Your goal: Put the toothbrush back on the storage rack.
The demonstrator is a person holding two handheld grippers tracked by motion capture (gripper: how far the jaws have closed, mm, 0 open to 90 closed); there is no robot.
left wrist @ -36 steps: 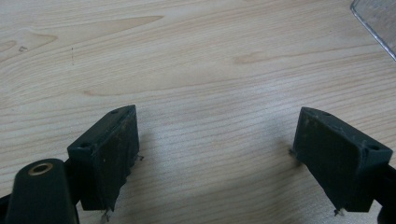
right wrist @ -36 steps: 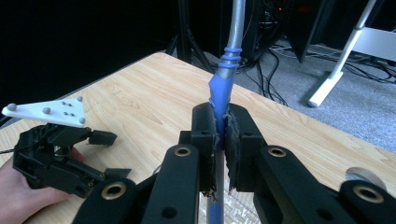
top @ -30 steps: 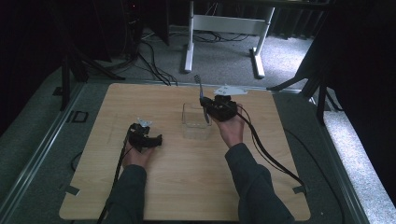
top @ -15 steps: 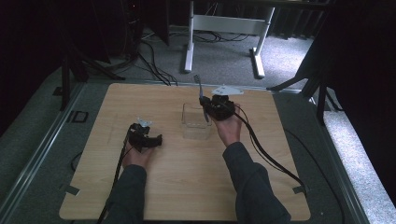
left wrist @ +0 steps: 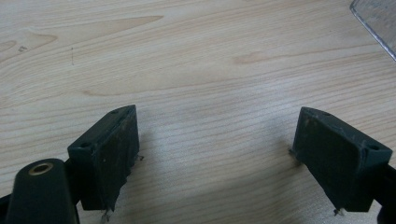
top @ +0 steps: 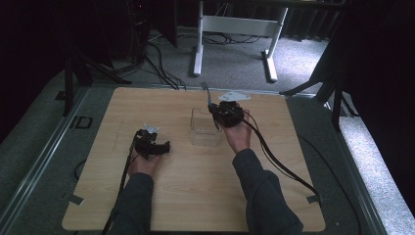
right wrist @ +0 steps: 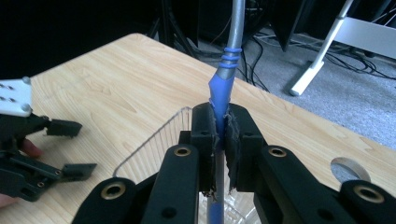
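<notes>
A fork point(right wrist: 220, 88) with a blue handle and a metal stem stands nearly upright, tines up point(top: 205, 90). My right gripper point(right wrist: 220, 135) is shut on its blue handle. It hovers at the right edge of a clear plastic container point(top: 204, 128), whose rim point(right wrist: 154, 140) lies just below the jaws. The handle's lower end reaches down towards the container. My left gripper point(top: 164, 145) rests on the wooden table left of the container, open, with bare wood between its pads point(left wrist: 112, 154). A corner of the container point(left wrist: 378, 18) shows at the top right of the left gripper view.
The wooden table point(top: 186, 196) has a round hole point(right wrist: 349, 170) near its far right. Beyond the far edge are grey carpet, cables and a white desk frame point(top: 235, 24). Black cables point(top: 284, 161) trail from the right gripper across the table.
My right gripper has shifted slightly left with the fork, closer over the container. The left gripper has stayed in place.
</notes>
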